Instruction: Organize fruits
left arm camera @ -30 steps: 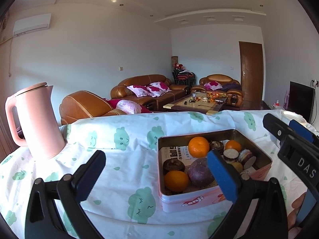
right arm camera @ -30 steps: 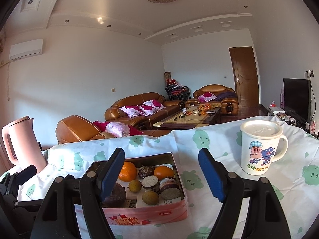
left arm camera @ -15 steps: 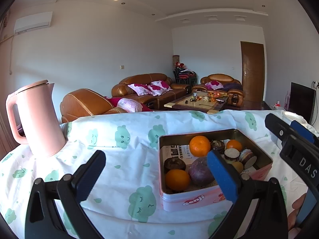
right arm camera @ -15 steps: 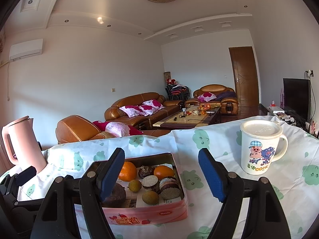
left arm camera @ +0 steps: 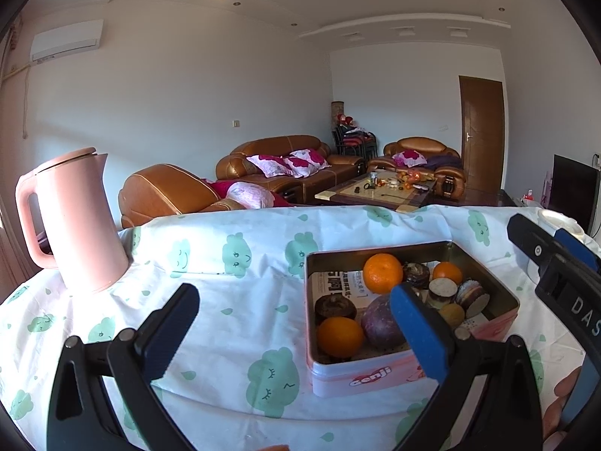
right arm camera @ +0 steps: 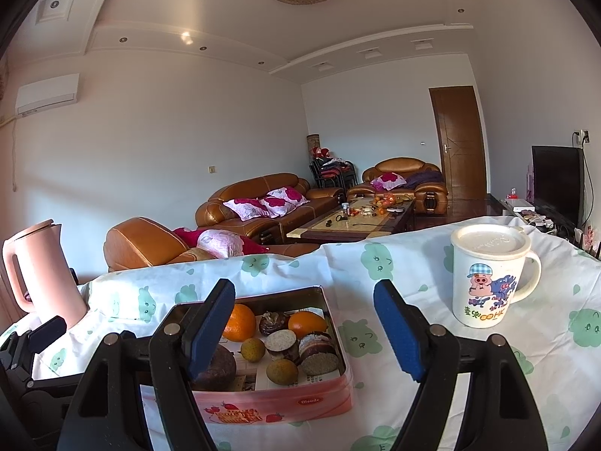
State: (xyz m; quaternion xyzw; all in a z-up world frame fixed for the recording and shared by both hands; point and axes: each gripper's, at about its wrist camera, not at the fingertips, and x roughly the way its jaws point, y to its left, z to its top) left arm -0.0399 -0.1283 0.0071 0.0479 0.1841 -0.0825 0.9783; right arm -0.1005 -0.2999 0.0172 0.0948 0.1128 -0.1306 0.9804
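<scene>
A pink tin box [left arm camera: 360,374] [right arm camera: 274,402] sits on the table and holds fruit: oranges [left arm camera: 382,273] [right arm camera: 238,322], a purple passion fruit [left arm camera: 380,326], small yellow-green fruits [right arm camera: 251,349] and cut dark halves [right arm camera: 281,340]. My left gripper [left arm camera: 296,329] is open and empty, hovering before the tin's left side. My right gripper [right arm camera: 304,325] is open and empty, above the tin's right part. The right gripper's body shows at the right edge of the left wrist view [left arm camera: 563,274].
A pink kettle [left arm camera: 75,221] [right arm camera: 37,274] stands at the table's left. A white cartoon mug [right arm camera: 488,274] stands at the right. The tablecloth [left arm camera: 233,263] has green cloud prints. Sofas and a coffee table lie beyond the far edge.
Almost nothing has moved. The left view has shifted very slightly; both grippers stay open and empty.
</scene>
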